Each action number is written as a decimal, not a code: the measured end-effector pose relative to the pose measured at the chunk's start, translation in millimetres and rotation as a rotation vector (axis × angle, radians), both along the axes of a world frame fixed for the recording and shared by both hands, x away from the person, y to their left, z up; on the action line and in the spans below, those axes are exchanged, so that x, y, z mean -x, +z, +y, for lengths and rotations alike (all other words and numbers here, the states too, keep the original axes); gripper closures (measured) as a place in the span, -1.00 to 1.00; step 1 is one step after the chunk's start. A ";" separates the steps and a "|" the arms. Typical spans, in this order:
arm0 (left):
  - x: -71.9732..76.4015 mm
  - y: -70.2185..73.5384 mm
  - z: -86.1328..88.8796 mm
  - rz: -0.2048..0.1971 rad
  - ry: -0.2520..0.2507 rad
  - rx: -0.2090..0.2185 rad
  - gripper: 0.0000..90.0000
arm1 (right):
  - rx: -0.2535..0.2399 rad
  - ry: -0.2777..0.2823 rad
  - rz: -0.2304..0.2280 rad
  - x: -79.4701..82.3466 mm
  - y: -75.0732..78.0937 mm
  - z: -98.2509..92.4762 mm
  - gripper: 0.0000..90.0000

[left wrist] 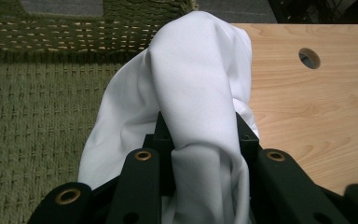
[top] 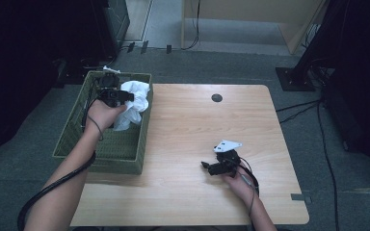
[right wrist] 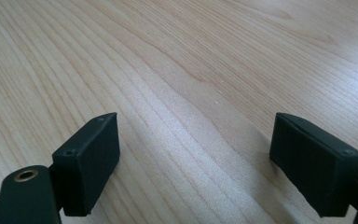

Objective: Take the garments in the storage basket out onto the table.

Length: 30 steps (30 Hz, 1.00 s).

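At the table, we have our left gripper (top: 125, 97) clamped on a bunched white cloth (top: 135, 103), its jaws drawn in tight around a thick fold of the fabric, as the left gripper view shows with the cloth (left wrist: 200, 93) rising in a hump between them. The cloth hangs over the right-hand wall of the green woven basket (top: 77, 134) at the table's left edge, part of it trailing down inside, part reaching toward the wooden table (top: 192, 130). Our right gripper (top: 207, 167) rests low over the bare tabletop, well apart from the basket, its jaws standing wide with nothing between them; the right gripper view looks past them onto plain wood grain (right wrist: 191, 93). We judge the step in hand to be lifting the cloth out of the basket. The next move, by our reading, calls for raising the cloth clear of the basket wall and carrying it across to the open tabletop, where the free gripper can take a second hold
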<state>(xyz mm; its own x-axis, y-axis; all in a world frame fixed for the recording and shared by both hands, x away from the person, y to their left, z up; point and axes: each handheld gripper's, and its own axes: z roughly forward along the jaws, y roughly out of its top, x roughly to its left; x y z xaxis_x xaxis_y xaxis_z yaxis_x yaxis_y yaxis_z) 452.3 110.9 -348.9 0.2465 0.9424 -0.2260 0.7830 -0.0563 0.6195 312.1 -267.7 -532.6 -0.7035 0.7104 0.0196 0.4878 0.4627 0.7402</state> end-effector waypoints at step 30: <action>19.7 0.5 -42.9 -0.004 -0.090 0.007 0.57 | -0.002 -0.004 -0.001 0.8 -0.1 -0.1 -0.64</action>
<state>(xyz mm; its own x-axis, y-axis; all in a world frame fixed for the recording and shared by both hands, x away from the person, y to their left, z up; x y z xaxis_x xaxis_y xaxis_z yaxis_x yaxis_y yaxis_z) 432.6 68.0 -348.4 0.3310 0.9148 -0.2314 0.7727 -0.1220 0.6229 311.4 -267.7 -532.7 -0.7008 0.7131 0.0201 0.4888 0.4595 0.7415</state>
